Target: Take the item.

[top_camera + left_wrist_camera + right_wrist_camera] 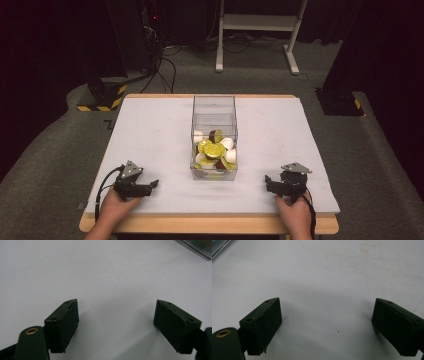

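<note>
Left gripper point(152, 184) rests on white table point(150, 130), jaws wide apart, nothing between. Right gripper point(267, 180) same, empty. Clear box point(214, 107) with yellow, white, brown capsules point(214, 150) stands between them, apart from both. No readable writing.

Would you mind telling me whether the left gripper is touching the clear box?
Apart. The high view shows bare white table between the left gripper and the clear box, with the jaws open and nothing between them.

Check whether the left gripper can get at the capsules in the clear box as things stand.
Probably yes. The left gripper rests open on the table, with bare surface between it and the clear box. The box looks open-topped, so the capsules must be reached from above, over its walls.
</note>
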Available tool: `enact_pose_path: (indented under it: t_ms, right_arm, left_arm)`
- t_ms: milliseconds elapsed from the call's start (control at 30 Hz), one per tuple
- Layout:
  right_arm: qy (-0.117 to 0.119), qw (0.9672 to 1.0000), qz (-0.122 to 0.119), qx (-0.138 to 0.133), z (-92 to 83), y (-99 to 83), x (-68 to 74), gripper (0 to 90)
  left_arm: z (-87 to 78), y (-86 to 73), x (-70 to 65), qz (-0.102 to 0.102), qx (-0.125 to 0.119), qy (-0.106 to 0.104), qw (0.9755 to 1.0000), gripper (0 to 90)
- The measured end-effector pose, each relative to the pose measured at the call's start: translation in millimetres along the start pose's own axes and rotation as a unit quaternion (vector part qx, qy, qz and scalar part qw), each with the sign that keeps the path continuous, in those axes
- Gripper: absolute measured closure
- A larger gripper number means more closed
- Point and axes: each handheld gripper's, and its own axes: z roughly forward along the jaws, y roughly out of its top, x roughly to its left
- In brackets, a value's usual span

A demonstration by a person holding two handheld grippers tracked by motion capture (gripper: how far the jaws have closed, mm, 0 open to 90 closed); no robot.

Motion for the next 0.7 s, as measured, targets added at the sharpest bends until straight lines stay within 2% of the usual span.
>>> enact_pose_path:
  t_ms: [700]
  right_arm:
    - [-0.002,1.0000,0.003,-0.005,-0.7,-1.9,0.8,9.4]
  left_arm:
    - [0.1,0.0,0.0,-0.001,0.000,0.000,1.0000,20.4]
